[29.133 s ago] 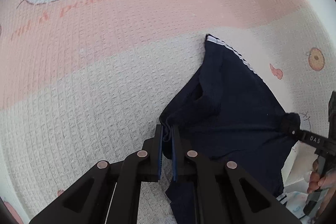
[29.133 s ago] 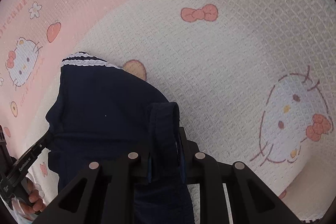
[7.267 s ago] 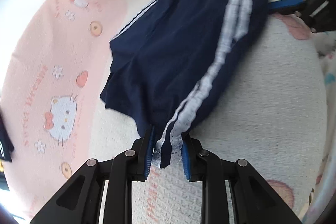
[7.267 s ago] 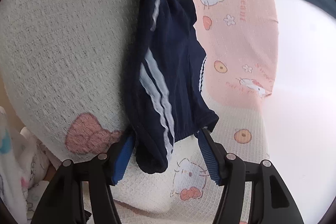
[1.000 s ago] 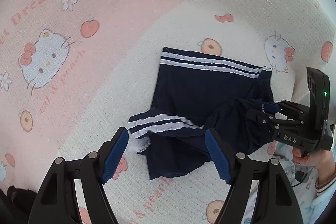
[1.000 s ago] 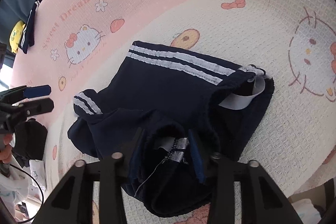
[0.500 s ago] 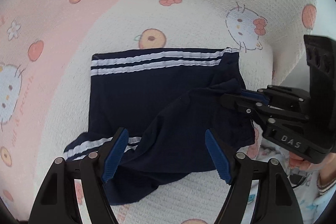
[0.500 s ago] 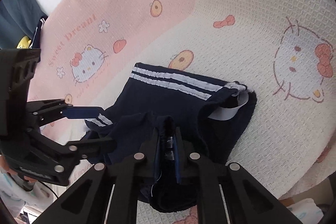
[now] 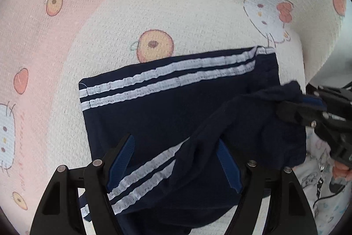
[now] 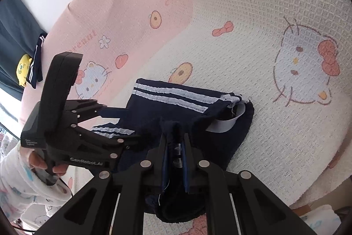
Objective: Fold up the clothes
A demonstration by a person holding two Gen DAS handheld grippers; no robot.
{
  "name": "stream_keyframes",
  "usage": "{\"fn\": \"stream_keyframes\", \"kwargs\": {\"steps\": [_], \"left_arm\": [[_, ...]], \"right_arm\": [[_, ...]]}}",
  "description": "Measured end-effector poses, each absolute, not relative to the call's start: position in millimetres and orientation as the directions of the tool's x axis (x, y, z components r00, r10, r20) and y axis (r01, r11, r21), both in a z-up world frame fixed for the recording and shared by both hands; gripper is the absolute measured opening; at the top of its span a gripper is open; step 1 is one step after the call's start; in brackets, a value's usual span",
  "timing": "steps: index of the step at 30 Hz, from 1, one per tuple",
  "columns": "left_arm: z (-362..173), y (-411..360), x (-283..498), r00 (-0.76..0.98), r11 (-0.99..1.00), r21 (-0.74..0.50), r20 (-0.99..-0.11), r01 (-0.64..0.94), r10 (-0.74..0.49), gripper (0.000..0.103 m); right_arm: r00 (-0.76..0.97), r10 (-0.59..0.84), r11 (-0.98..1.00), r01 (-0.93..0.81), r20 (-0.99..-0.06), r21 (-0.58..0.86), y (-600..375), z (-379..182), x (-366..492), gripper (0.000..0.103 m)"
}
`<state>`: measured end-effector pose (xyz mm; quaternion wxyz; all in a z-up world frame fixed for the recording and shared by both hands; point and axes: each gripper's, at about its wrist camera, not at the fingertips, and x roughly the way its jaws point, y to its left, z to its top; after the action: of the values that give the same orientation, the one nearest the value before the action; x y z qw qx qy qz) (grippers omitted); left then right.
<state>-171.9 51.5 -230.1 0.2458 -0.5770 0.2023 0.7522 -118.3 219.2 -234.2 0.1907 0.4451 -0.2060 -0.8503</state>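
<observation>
Our right gripper (image 10: 175, 148) is clamped on a bunched fold of the navy shorts (image 9: 176, 107), its blue pads pressed together with dark cloth between them. Our left gripper (image 9: 176, 160) stands wide apart, its blue pads on either side of a striped edge of the shorts and gripping nothing. The shorts lie partly folded on the waffle-weave blanket (image 9: 198, 14), white double stripes along the far edge and a white waistband label (image 10: 222, 124) showing at the right. The blanket is cream and pink with cartoon cats, bows and peaches. A dark garment (image 10: 15, 36) lies at the blanket's far left
</observation>
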Motion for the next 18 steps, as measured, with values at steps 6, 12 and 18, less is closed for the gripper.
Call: {"fn": "stream_keyframes", "kwargs": {"steps": [6,12,18], "left_arm": [[-230,55,-170,-0.251,-0.785,0.012,-0.95,-0.62,0.184,0.074],[-236,55,-174,-0.272,-0.788,0.013,-0.942,-0.616,0.197,0.022],[-228,48,-174,-0.324,-0.812,0.01,-0.919,-0.584,0.222,0.014]], "right_arm": [[-0.551,-0.538,-0.818,0.158,-0.638,0.553,220,-231,-124,0.009],[-0.55,-0.542,-0.816,0.165,-0.635,0.554,214,-229,-131,0.009],[-0.56,-0.548,-0.807,0.157,-0.621,0.57,212,-226,-141,0.009]]}}
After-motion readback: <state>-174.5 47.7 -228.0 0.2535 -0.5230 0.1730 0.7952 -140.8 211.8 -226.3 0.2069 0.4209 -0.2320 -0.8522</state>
